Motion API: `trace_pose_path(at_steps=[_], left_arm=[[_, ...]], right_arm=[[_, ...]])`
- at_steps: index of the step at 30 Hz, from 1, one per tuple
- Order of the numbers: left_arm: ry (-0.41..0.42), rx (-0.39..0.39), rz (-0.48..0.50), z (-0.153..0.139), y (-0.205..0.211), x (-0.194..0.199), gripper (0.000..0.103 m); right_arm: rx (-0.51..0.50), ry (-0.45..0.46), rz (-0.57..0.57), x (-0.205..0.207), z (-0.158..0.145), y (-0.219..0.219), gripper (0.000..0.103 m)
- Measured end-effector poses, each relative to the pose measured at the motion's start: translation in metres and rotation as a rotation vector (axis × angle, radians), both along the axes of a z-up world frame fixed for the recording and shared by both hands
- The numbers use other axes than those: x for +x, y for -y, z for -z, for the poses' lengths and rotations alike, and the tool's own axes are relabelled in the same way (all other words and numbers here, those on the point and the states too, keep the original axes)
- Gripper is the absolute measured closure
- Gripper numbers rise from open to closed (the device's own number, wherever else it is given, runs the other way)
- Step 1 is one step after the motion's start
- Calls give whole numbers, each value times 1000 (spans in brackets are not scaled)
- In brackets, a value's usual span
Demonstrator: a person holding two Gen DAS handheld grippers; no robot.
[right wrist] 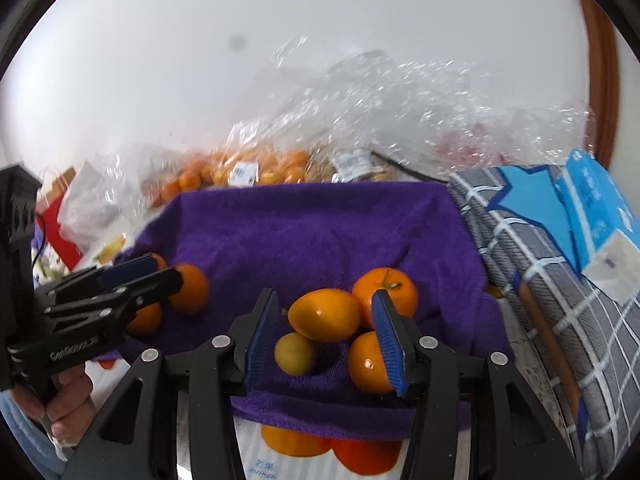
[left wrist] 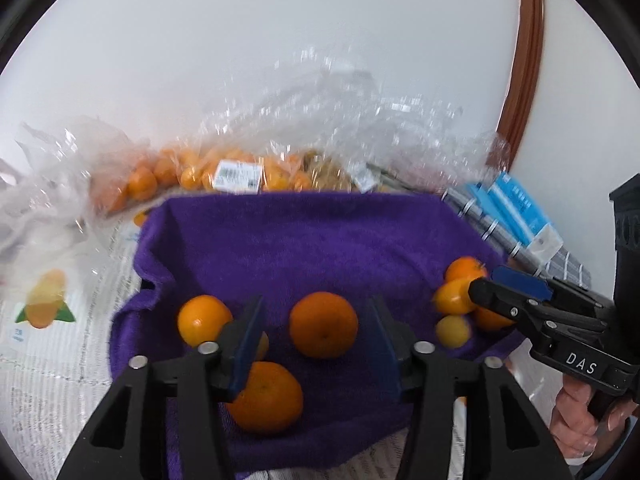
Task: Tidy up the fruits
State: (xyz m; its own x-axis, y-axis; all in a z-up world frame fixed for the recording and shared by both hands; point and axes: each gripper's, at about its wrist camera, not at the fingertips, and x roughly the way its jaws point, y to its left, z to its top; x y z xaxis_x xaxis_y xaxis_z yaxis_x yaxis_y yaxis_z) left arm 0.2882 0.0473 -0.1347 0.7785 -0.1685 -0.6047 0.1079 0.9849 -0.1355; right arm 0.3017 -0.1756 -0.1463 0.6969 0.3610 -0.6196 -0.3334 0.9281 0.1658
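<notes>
A purple towel [left wrist: 304,240] lines a tray and holds several fruits. In the left wrist view my left gripper [left wrist: 316,344] is open, with an orange [left wrist: 323,324] lying between its fingers and another orange [left wrist: 266,398] under the left finger. A third orange [left wrist: 203,319] lies to the left. In the right wrist view my right gripper [right wrist: 324,344] is open over a cluster: an oval yellow-orange fruit [right wrist: 325,315], a small yellow fruit [right wrist: 295,353], and two oranges [right wrist: 390,290], [right wrist: 366,362]. Neither gripper holds anything.
Clear plastic bags of oranges [left wrist: 224,174] lie behind the towel against a white wall. A grey checked cloth [right wrist: 532,248] and blue box [right wrist: 592,208] sit to the right. Newspaper [left wrist: 60,360] covers the table at left.
</notes>
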Motion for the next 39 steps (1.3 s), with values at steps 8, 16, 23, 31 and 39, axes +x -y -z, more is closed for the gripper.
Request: trace_pose_path(at_steps=[8,16,23,31,39], left_arm=[[27,56,-74,-50,6,-74,33],[91,23,-147,-90,4,-166,10],[118,25,-197,-108,8,-215,7],[138,67,-192,-118,24,-243,7],[152,79,-190,-123,35,-253,7]], right_arm=[[-59,-10,109,-63,-49,11,43],[-36,13,195,-160,-81,31,15],[-55,33,252,-215,-96,42,7],[-84,57,254,-248,-111,42,7],[-84,62,247,-259,-118,43,7]])
